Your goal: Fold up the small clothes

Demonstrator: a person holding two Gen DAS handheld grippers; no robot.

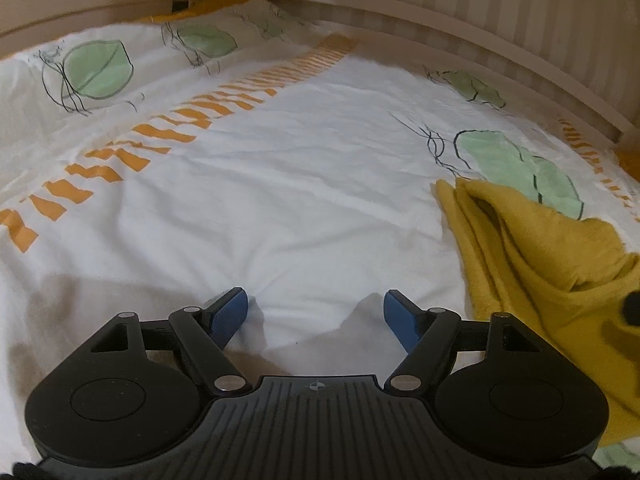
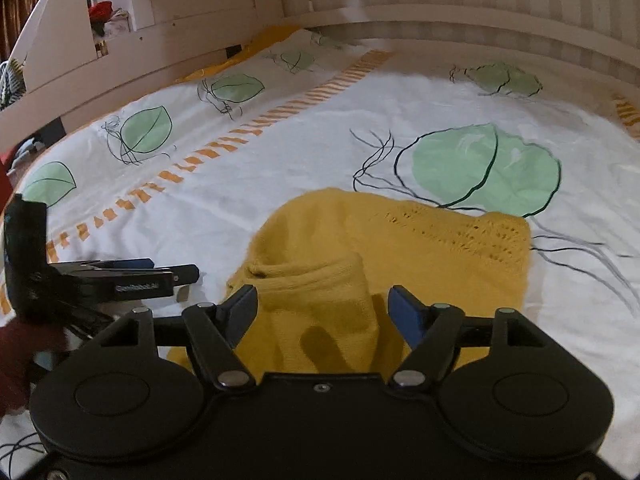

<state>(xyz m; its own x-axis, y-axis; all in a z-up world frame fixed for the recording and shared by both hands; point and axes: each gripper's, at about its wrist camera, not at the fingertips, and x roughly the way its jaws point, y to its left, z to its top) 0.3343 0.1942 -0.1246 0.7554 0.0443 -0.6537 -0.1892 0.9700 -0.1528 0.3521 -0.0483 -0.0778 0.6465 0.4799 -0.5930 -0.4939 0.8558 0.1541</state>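
Note:
A mustard-yellow knitted garment [image 2: 360, 248] lies folded and bunched on the bed, with a lacy panel toward its far right edge. It also shows in the left wrist view [image 1: 552, 272] at the right. My right gripper [image 2: 322, 312] is open, its jaws spread over the near part of the garment, holding nothing. My left gripper [image 1: 316, 314] is open and empty over bare sheet, left of the garment. The left gripper also appears side-on in the right wrist view [image 2: 120, 276] at the left.
The bed is covered by a white sheet [image 1: 280, 168] printed with green leaves and an orange striped band. A striped headboard or wall [image 2: 480, 8] runs along the far side. A white shelf unit [image 2: 160, 12] stands at the far left.

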